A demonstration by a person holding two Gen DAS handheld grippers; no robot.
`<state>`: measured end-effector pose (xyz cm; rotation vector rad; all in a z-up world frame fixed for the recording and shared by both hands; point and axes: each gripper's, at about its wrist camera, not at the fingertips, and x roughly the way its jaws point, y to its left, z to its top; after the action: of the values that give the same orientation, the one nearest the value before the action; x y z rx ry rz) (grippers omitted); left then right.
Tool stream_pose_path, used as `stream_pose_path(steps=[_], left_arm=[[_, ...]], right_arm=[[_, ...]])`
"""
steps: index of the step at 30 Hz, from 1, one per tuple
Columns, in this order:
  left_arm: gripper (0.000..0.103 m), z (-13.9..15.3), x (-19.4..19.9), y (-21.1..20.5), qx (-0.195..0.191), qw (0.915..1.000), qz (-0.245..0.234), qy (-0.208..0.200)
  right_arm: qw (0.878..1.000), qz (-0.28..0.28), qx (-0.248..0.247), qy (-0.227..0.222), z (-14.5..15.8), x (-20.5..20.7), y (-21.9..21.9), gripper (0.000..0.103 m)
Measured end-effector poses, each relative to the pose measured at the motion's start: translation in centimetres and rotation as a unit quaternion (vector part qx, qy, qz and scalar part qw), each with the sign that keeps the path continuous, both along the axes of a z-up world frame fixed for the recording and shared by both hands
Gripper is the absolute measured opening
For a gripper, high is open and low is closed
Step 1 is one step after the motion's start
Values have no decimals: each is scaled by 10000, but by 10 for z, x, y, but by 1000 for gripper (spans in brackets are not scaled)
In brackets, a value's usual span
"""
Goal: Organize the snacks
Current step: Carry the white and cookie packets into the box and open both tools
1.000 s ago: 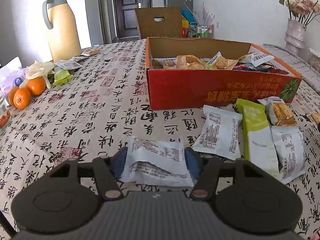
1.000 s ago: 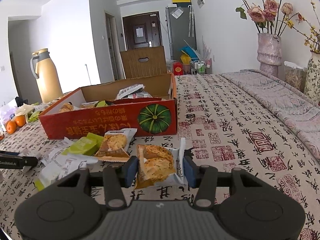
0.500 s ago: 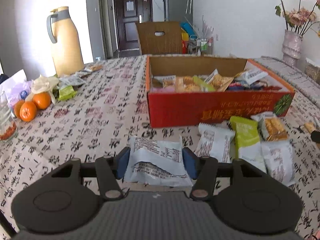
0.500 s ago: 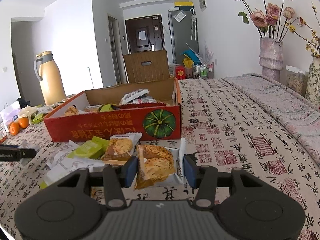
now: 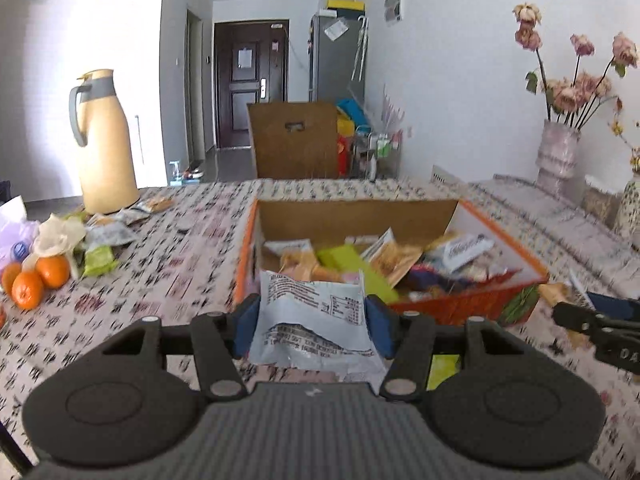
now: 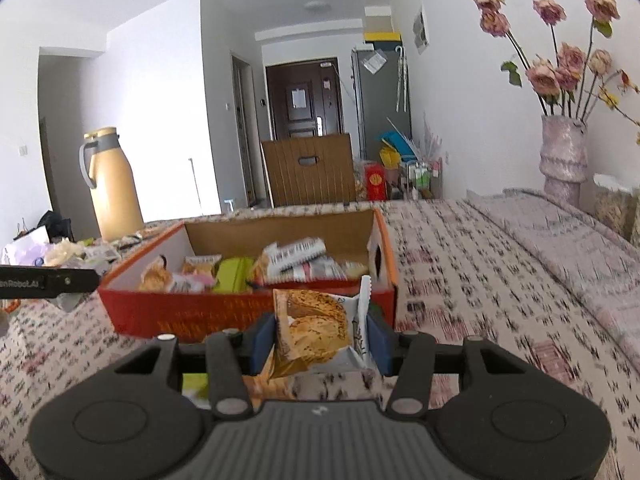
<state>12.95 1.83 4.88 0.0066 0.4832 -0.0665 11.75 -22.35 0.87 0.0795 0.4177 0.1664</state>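
My left gripper (image 5: 312, 330) is shut on a white snack packet (image 5: 314, 326) with black print, held above the table in front of the open red cardboard box (image 5: 460, 306). Several snack packs lie inside that box. My right gripper (image 6: 320, 340) is shut on a clear packet of brown biscuits (image 6: 316, 332), raised before the same red box (image 6: 180, 316), near its right end. The right gripper's tip shows at the right edge of the left wrist view, and the left gripper's arm at the left edge of the right wrist view.
A yellow thermos jug (image 5: 104, 144) stands at the far left of the patterned tablecloth, with oranges (image 5: 36, 278) and loose wrappers near it. A green packet (image 5: 442, 368) lies under the left gripper. A vase of dried roses (image 6: 562, 156) and a wooden chair back (image 6: 308, 170) lie beyond.
Both grippers have risen off the table with their packets and tipped up, so the inside of the red box now shows. The loose packets on the cloth have dropped out of sight below.
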Motion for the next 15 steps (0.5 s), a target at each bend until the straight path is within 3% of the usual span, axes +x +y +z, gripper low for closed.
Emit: stream_pose_path(steps=[15], left_arm=[[58,21,63,-31,-81,9997,-3,-231]], right_arm=[[9987,144,-177,-453,36,85,27,49]])
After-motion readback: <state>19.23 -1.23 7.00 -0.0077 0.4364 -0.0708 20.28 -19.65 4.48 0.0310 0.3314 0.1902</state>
